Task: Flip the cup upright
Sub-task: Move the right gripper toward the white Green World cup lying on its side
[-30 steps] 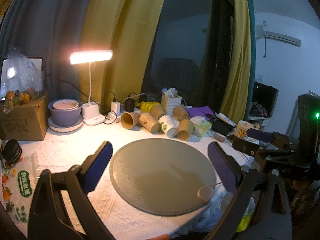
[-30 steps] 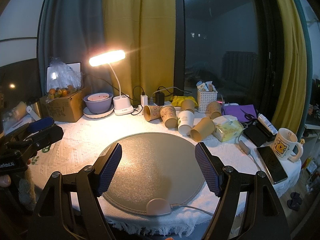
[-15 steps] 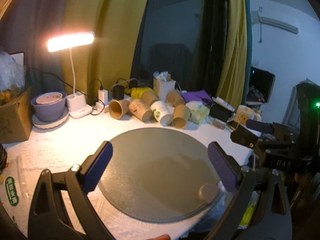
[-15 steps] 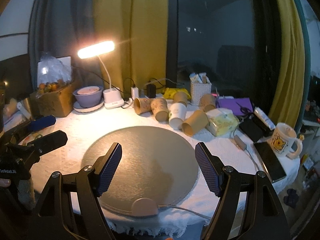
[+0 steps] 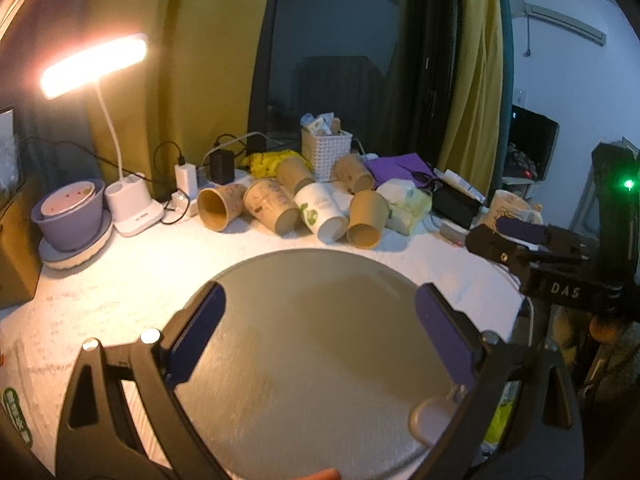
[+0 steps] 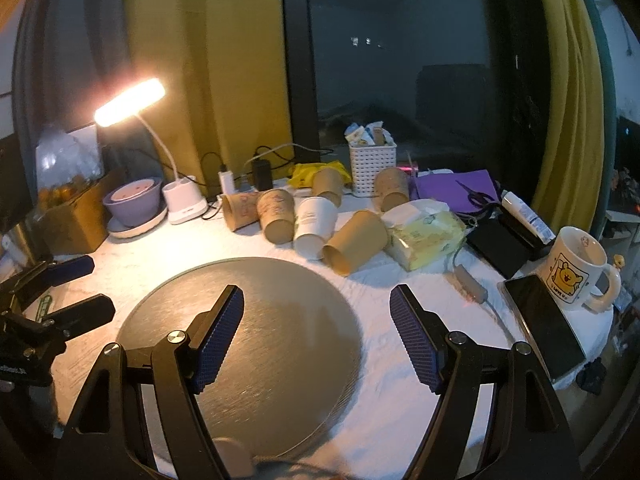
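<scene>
Lying on their sides at the back of the counter (image 6: 400,360), beyond the round grey mat (image 6: 248,320), the paper cups (image 6: 356,242) sit well apart from both grippers' wide-spread, empty fingers (image 6: 218,332); five are brown, one white cup (image 5: 322,210) green-printed.

I'm in a lived-in room of a home at night. My tabletop (image 6: 400,400) wears a white lace cloth, lit by a desk lamp (image 6: 132,100) before yellow curtains (image 6: 224,60) and a dark window (image 6: 400,60). A cartoon mug (image 6: 572,268), tissue pack (image 6: 428,236), phone (image 6: 544,324), chargers (image 6: 262,174) and an air conditioner (image 5: 560,20) on the wall all say bedroom or living room.
</scene>
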Demonstrator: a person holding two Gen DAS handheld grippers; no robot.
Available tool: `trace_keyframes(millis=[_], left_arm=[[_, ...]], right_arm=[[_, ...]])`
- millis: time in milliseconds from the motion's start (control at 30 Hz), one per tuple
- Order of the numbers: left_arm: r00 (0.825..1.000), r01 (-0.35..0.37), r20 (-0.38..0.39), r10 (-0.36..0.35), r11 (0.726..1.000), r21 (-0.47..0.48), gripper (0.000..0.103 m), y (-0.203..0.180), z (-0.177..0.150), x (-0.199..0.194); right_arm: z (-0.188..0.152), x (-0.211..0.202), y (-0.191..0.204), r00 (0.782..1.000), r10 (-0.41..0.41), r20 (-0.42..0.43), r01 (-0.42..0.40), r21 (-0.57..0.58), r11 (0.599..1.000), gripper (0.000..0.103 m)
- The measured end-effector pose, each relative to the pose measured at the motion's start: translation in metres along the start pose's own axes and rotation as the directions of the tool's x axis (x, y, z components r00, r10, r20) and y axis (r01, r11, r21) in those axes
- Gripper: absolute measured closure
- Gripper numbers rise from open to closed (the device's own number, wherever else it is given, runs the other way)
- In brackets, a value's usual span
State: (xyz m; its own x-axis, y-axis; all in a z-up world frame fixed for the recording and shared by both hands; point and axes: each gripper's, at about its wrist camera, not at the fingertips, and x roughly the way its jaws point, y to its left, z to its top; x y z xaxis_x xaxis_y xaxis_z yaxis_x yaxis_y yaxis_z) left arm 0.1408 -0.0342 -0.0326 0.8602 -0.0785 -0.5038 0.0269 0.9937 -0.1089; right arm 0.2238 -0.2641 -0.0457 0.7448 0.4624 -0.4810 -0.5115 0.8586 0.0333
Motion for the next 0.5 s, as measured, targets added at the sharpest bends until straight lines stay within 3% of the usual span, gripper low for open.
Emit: trace_keyframes(millis=[500], left_arm=[[0.998,-0.01,-0.059,0.014,0.998,0.061,0.006,-0.012,0.052,0.089]], right_arm=[[0.028,0.062,-0.051,1.0,-0.006,-0.021,0.007,0.034,0.999,0.025]])
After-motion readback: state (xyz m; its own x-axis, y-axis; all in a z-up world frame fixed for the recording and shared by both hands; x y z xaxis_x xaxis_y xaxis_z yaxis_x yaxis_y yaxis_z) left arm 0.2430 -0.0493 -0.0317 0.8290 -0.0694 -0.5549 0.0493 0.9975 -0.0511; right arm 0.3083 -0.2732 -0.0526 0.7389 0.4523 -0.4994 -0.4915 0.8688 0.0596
